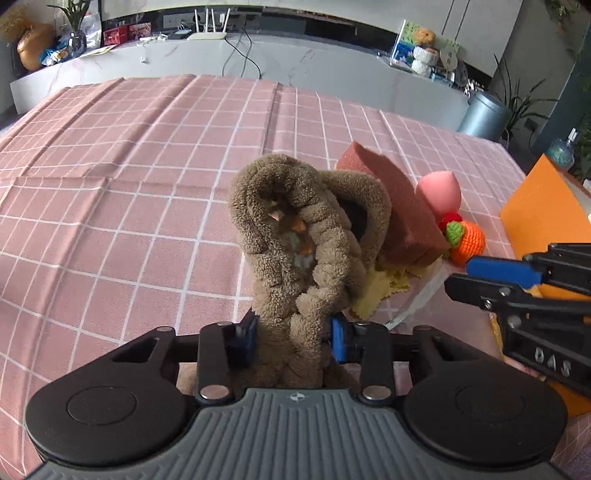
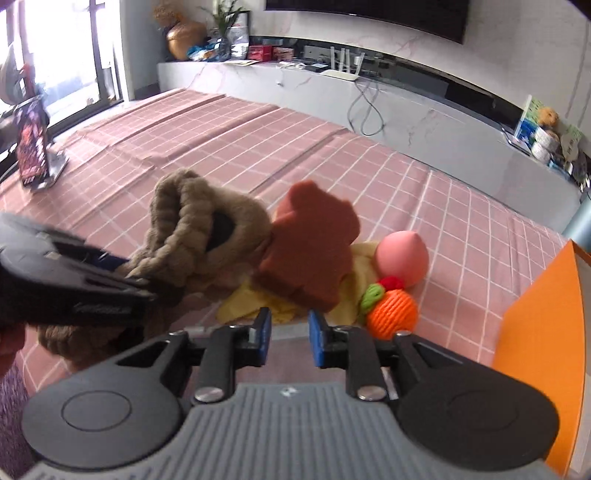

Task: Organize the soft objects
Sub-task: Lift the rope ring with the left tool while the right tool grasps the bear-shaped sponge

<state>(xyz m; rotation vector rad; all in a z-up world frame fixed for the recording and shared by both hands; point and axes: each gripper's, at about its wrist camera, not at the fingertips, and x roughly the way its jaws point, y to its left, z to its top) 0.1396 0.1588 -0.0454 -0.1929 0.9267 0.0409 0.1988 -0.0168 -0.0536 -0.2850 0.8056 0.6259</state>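
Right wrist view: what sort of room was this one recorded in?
Most likely a home living room. A large dark screen hangs on the marble wall above a long low console carrying a white router, and potted plants stand nearby. The work surface wears a pink checked cloth.

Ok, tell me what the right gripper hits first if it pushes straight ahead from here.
Probably the yellow cloth just past the open right gripper, then the brown sponge block lying on it. Depth is hard to judge in the fisheye view.

surface: pink checked tablecloth (image 1: 129,192); on it: yellow cloth (image 2: 251,301); orange box (image 2: 539,332)
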